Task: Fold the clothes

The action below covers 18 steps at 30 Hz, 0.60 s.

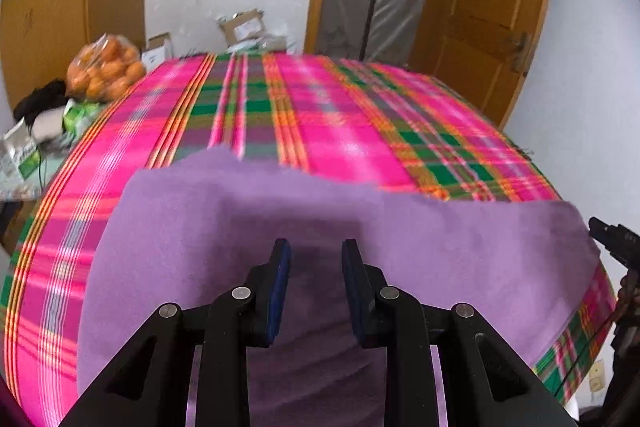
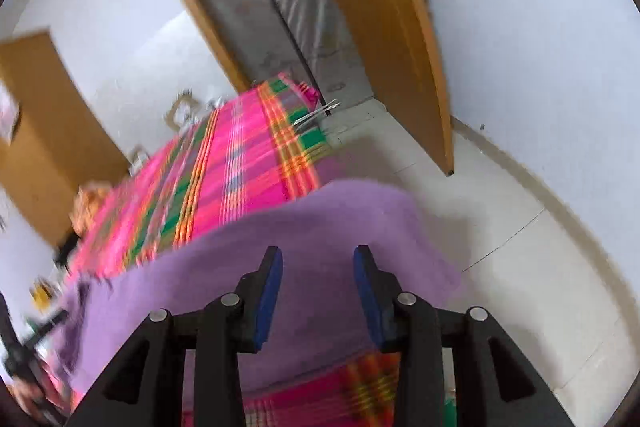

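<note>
Both tongs (image 1: 316,247) (image 2: 318,253) gape empty over purple cloth (image 1: 440,247) on a plaid-covered table (image 1: 320,115).

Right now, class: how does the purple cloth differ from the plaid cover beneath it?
The purple cloth is plain; the plaid cover is striped pink, green and orange. The purple cloth covers only the near end; the plaid cover spans the whole surface. Both lie spread flat.

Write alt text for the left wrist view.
The left gripper hovers open over a purple garment lying on a pink plaid cloth, nothing between its blue pads. A bag of oranges sits at the far left, and wooden doors stand behind.
</note>
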Tool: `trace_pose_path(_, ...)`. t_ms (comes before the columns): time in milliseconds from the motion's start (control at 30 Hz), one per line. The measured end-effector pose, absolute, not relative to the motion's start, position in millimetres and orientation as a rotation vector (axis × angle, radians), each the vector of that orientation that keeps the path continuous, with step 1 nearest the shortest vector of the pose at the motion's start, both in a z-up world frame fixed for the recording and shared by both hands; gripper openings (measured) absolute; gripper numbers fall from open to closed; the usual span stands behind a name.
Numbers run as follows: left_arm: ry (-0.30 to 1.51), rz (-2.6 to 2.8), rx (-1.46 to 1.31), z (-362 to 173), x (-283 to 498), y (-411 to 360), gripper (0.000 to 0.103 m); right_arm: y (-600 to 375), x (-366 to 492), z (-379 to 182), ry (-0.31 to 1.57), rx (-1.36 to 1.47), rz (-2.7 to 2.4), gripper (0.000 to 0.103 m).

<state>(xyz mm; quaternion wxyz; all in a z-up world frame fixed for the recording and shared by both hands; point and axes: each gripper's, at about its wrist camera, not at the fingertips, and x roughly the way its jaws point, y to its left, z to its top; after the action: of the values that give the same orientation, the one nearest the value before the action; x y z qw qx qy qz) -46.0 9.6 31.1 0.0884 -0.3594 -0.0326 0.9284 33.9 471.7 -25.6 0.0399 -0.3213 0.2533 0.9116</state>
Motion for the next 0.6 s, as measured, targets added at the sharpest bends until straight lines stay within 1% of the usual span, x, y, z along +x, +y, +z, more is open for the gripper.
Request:
trace_pose_path(67, -0.072, 2.749, -1.070, 31.4, -52.2, 20.1, 0.027, 472.1, 24.0, -24.1, 0.838, -1.002, 2.836, 0.039)
trace_pose_path(233, -0.019, 2.727, -1.118, 20.0, -63.7, 36.2, 0.027, 472.3, -5.3, -28.5, 0.892, -1.091, 2.843, 0.039)
trace_pose_path(267, -0.022, 2.727, -1.118, 19.5, -63.5, 36.4, 0.027, 479.3, -4.9, -32.1, 0.944, -1.090, 2.824, 0.032)
trace_pose_path(367, -0.022, 2.725, -1.123, 18.1, -62.9, 36.9, 0.027, 501.6, 3.0, -40.4, 1.076, -1.048, 2.758, 0.025)
trace_pose_path(400, -0.021, 2.724, -1.125, 17.7, -62.7, 37.0, 0.027, 510.7, 10.1, -42.0, 1.109, -1.011, 2.724, 0.025)
trace_pose_path(433, -0.020, 2.723, -1.128, 17.3, -62.5, 37.2, 0.027, 519.2, 18.2, -44.2, 1.142, -0.981, 2.689, 0.029)
trace_pose_path(467, -0.019, 2.721, -1.130, 16.9, -62.2, 37.3, 0.027, 526.9, 27.4, -47.0, 1.174, -0.959, 2.651, 0.039)
trace_pose_path(500, -0.018, 2.720, -1.132, 16.5, -62.0, 37.5, 0.028, 534.7, 36.7, -49.9, 1.206, -0.937, 2.614, 0.041)
trace_pose_path(600, 0.010, 2.710, -1.134, 16.2, -61.3, 41.0, 0.036, 553.3, 62.6, -60.8, 1.381, -0.875, 2.561, 0.042)
